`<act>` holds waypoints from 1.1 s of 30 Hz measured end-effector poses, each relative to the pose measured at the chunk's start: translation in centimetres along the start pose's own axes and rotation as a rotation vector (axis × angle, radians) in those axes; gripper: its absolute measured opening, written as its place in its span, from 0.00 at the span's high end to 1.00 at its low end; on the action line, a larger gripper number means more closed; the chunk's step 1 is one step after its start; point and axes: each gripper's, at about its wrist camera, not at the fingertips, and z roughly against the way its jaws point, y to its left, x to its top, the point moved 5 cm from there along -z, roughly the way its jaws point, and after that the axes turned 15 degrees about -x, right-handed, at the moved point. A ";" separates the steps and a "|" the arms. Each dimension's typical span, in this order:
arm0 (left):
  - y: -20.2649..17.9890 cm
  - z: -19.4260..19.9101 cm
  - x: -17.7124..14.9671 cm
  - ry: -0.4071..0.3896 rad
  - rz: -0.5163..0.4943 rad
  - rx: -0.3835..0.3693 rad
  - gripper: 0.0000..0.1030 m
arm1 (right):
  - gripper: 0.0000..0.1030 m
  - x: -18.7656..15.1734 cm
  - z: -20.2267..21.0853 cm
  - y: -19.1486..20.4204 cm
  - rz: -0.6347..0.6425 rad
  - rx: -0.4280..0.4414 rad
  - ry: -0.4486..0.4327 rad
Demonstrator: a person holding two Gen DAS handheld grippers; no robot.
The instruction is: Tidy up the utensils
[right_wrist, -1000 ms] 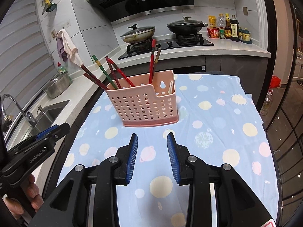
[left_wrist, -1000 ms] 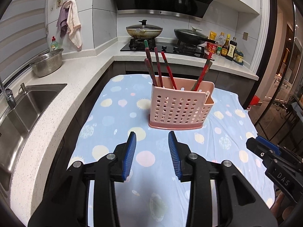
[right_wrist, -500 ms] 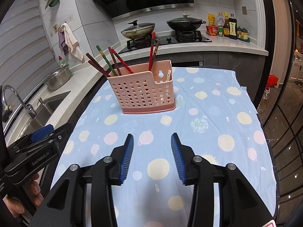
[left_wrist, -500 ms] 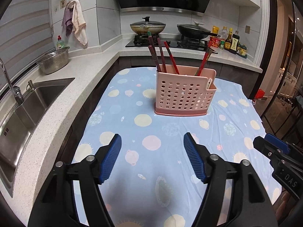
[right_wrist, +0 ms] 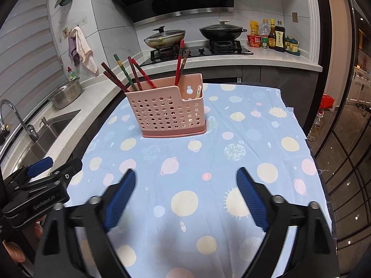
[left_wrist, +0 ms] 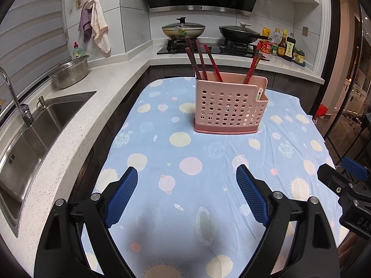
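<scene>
Looks like you're basically done here. All the chopsticks (left_wrist: pixel 204 62) are standing in the pink holder (left_wrist: pixel 229 107), which sits upper middle of the frame on the blue dotted cloth (left_wrist: pixel 185 169) over the counter. A pale utensil pokes up in its small side pocket, though I can't tell what it is. Your left tongs (left_wrist: pixel 186 195) and right tongs (right_wrist: pixel 185 197) are both spread wide and holding nothing, low in frame, well apart from the holder. I don't see any stray utensils on the cloth.
</scene>
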 end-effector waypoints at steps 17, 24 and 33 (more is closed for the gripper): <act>0.1 -0.4 -0.5 0.016 0.004 0.019 0.10 | 0.06 -0.3 -0.4 -0.4 0.008 -0.033 -0.001; 0.3 -0.6 -0.5 0.022 0.012 0.025 0.10 | 0.06 -0.3 -0.4 -0.4 0.008 -0.035 0.000; 0.8 -0.6 -0.3 0.025 0.024 0.036 0.08 | 0.06 -0.3 -0.7 -0.6 0.014 -0.049 -0.001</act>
